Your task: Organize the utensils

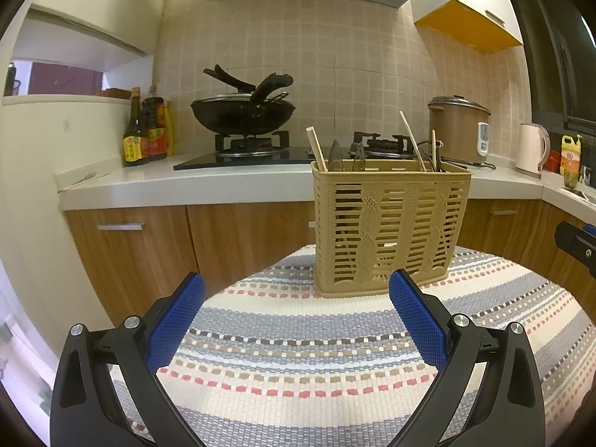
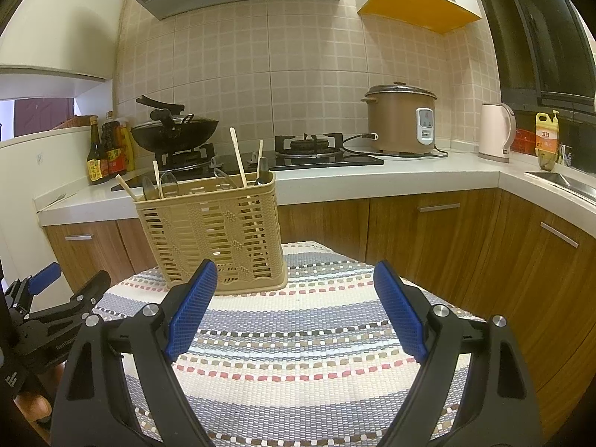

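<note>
A tan slotted utensil basket (image 1: 387, 227) stands at the far edge of a striped woven cloth (image 1: 305, 350); it also shows in the right wrist view (image 2: 216, 234). Wooden chopsticks (image 1: 316, 149) and dark spoons (image 1: 335, 156) stick out of its top. My left gripper (image 1: 298, 290) is open and empty, hovering over the cloth short of the basket. My right gripper (image 2: 296, 283) is open and empty, to the right of the basket's near corner. The left gripper (image 2: 56, 309) shows at the left edge of the right wrist view.
Behind the cloth runs a white kitchen counter (image 1: 186, 182) with a gas hob, a black wok (image 1: 242, 111), sauce bottles (image 1: 143, 134), a brown rice cooker (image 2: 402, 119) and a pale kettle (image 2: 495, 130). Wooden cabinets (image 2: 447, 238) stand below.
</note>
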Action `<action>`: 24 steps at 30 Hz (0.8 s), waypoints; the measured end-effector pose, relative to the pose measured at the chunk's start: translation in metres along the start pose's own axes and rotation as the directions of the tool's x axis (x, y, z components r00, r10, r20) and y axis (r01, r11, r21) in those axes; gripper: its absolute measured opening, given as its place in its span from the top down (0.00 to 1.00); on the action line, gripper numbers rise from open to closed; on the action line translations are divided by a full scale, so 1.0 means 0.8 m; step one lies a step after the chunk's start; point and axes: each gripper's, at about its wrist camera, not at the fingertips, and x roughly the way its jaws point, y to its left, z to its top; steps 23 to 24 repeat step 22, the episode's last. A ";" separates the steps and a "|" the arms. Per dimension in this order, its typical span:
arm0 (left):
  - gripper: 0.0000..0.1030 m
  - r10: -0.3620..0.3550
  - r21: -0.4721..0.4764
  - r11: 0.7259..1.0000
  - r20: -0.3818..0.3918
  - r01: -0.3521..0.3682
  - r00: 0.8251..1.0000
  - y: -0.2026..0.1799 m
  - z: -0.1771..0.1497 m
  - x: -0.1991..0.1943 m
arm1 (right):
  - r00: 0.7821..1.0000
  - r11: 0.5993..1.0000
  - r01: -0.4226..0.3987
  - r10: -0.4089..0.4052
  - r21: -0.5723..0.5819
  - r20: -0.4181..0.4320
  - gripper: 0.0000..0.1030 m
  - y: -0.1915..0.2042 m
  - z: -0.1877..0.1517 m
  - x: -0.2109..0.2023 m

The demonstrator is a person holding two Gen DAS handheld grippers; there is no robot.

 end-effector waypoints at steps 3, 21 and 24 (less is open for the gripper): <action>0.07 0.002 -0.004 1.000 -0.002 -0.002 1.000 0.001 0.000 0.000 | 1.000 1.000 0.000 0.000 -0.001 -0.001 0.21 0.000 0.000 0.000; 0.07 -0.028 -0.005 1.000 -0.015 0.028 0.999 0.000 0.000 0.000 | 1.000 1.000 -0.003 0.003 -0.004 -0.008 0.21 0.001 -0.001 0.004; 0.07 -0.028 -0.004 1.000 -0.016 0.028 0.999 0.000 0.000 0.000 | 1.000 1.000 -0.003 0.003 -0.004 -0.008 0.21 0.000 -0.001 0.004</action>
